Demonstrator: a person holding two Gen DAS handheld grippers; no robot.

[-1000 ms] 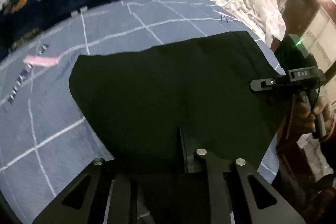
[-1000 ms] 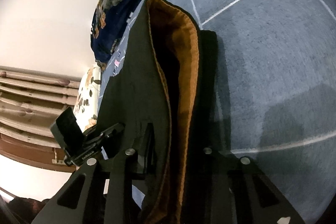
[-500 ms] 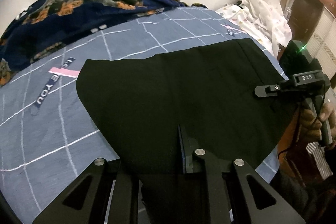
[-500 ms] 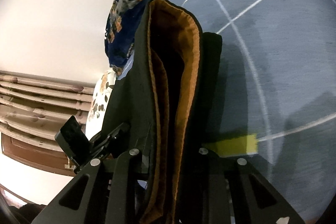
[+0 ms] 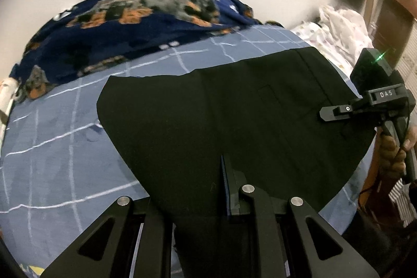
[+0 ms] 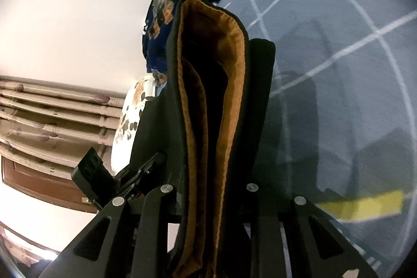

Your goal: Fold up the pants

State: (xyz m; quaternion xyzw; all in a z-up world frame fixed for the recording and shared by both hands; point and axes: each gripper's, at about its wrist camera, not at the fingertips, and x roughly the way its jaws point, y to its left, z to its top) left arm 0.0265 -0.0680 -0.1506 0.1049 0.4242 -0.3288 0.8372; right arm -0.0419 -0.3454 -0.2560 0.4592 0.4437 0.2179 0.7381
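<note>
The black pants (image 5: 234,121) lie spread across a bed covered by a blue sheet (image 5: 60,147) with white grid lines, their near edge lifted off the sheet by both claws. The left claw (image 5: 203,202) is nearly closed, its jaws pinching a fold of the black cloth, which drapes down between the two fingers toward the camera. In the left wrist view the right claw (image 5: 328,113) comes in from the right edge, held by a hand (image 5: 393,150), and grips the waist end of the garment. From the right wrist view that claw (image 6: 208,199) is clamped on the waistband, and the bunched layers stand up between its fingers, showing the orange-brown lining (image 6: 229,95) inside the black outer cloth. A dark blue blanket (image 5: 125,33) with orange and grey patterns is heaped along the far side of the bed by a pale wall, and a white spotted cloth (image 5: 336,28) sits at the far right corner.
</note>
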